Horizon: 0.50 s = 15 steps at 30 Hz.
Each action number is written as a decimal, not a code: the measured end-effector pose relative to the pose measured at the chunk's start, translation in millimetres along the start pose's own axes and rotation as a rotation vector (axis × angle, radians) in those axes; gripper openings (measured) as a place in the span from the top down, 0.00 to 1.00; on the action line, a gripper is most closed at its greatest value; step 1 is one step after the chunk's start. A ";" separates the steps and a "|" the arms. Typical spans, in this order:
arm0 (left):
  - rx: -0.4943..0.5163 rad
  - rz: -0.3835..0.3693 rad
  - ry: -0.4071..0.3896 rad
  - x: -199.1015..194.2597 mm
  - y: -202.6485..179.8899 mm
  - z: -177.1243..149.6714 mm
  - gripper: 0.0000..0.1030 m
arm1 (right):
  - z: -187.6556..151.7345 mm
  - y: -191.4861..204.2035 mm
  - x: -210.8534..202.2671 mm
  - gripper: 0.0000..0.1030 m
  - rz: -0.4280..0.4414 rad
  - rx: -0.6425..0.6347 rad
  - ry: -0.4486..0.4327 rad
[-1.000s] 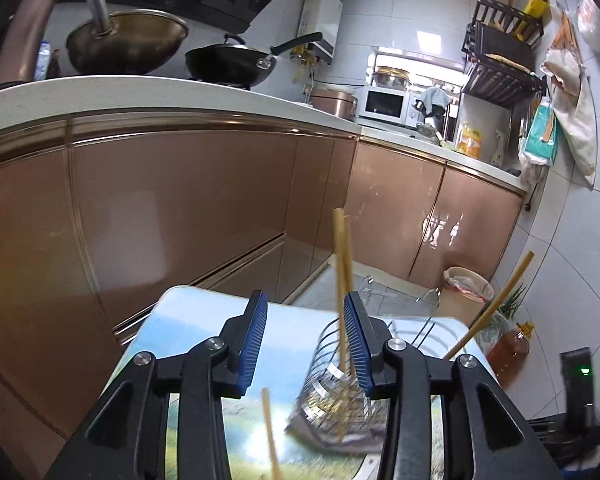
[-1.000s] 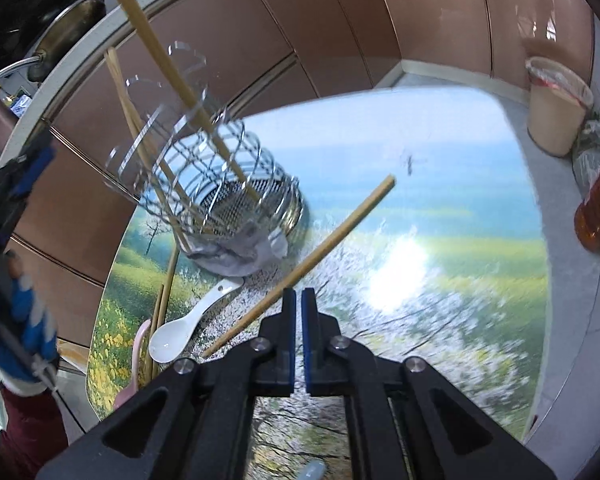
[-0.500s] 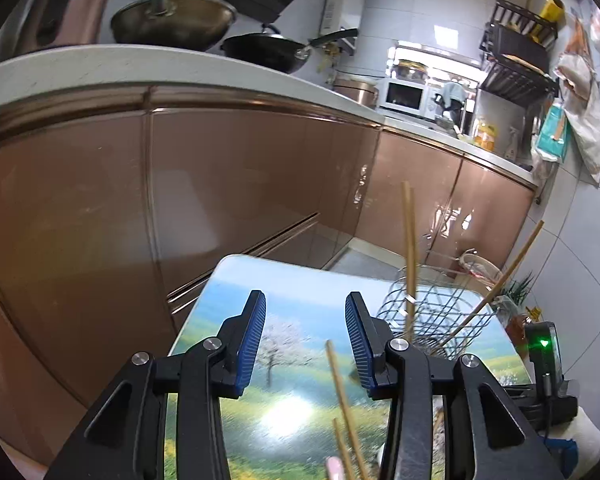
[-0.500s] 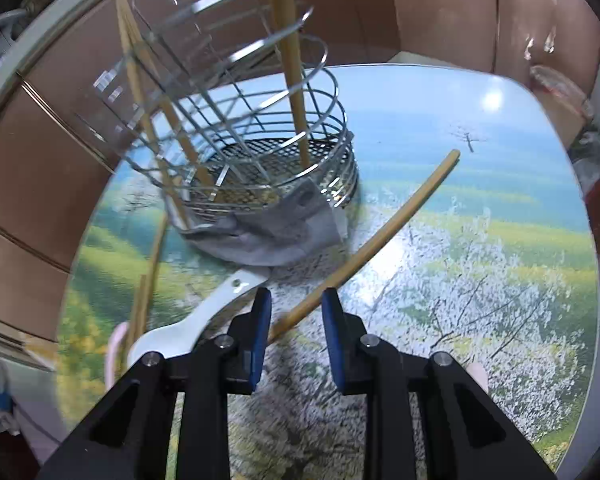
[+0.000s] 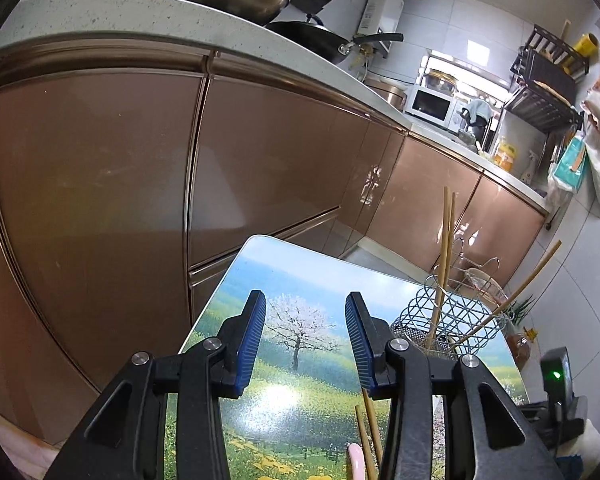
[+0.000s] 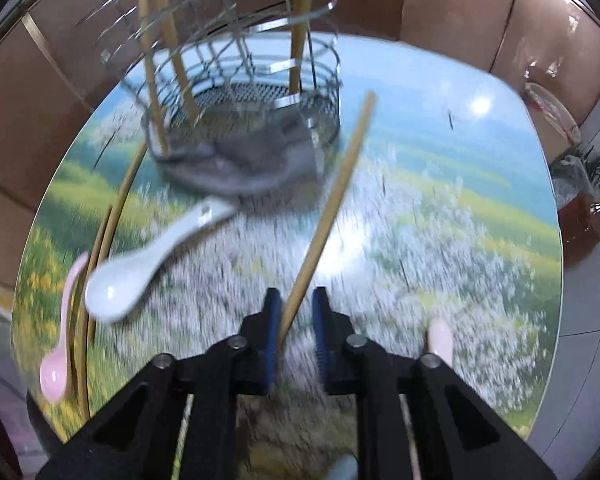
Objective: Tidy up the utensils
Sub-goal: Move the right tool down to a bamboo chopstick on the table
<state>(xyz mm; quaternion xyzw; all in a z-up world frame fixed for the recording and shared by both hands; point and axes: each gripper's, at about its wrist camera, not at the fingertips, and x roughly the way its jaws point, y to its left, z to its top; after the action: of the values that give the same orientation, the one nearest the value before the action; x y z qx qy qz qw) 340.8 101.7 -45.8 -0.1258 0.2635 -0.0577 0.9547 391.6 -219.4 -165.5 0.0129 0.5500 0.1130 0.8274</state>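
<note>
Chopstick (image 6: 332, 204) lies loose on the printed tabletop (image 6: 460, 220), long axis running from about 6 o'clock at the right gripper (image 6: 296, 336) up toward 1 o'clock, far tip ending just beside the wire utensil basket (image 6: 260, 92). Near end sits between the two blue pads, closer to the left-hand pad (image 6: 271, 332) than the other. Jaws have just been closing, with the stick between them; a gap shows on the far side, so the pads do not look clamped on it yet. Frame is motion-blurred, contact cannot be told for sure.

Right gripper is plainly the nearer one. It looks steeply down at the table.

Left gripper (image 5: 305, 336): jaws stand partly apart, nothing between them, hovering over bare tabletop. Two more chopsticks (image 5: 370, 432) lie at its 5 o'clock, beside a pink spoon (image 5: 356, 460) handle. Basket stands at its 2 o'clock, well apart, already holding three upright sticks.

Also loose in the right view: white spoon (image 6: 140, 268) at 10 o'clock, the pink spoon and the pair of sticks at 9 o'clock near the table edge.

Judgement: pinch comes first, then lift and swing the stick up toward 12 o'clock into the basket. Gripping so near one end, the stick may pivot or droop.
</note>
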 end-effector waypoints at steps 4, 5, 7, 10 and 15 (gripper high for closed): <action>-0.002 -0.001 0.012 2.9 -0.2 -2.7 0.60 | -25.9 3.3 -10.4 0.94 0.044 -0.022 0.041; -0.003 -0.001 0.017 3.9 -0.5 -4.0 0.60 | -31.6 5.0 -12.3 0.94 0.051 -0.025 0.046; -0.004 0.001 0.024 4.9 -1.1 -3.9 0.60 | -43.3 8.3 -16.3 0.94 0.069 -0.022 0.057; -0.006 0.003 0.032 6.5 -0.1 -5.9 0.60 | -65.9 19.8 -19.7 0.94 0.113 -0.010 0.081; -0.013 0.006 0.035 6.1 2.8 -5.5 0.60 | -74.7 17.8 -32.3 0.92 0.104 -0.001 0.059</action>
<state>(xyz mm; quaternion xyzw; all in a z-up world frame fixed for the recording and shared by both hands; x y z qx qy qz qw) 343.3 102.2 -54.1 -0.1304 0.2808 -0.0554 0.9493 308.4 -216.2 -163.1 0.0378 0.5727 0.1565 0.8038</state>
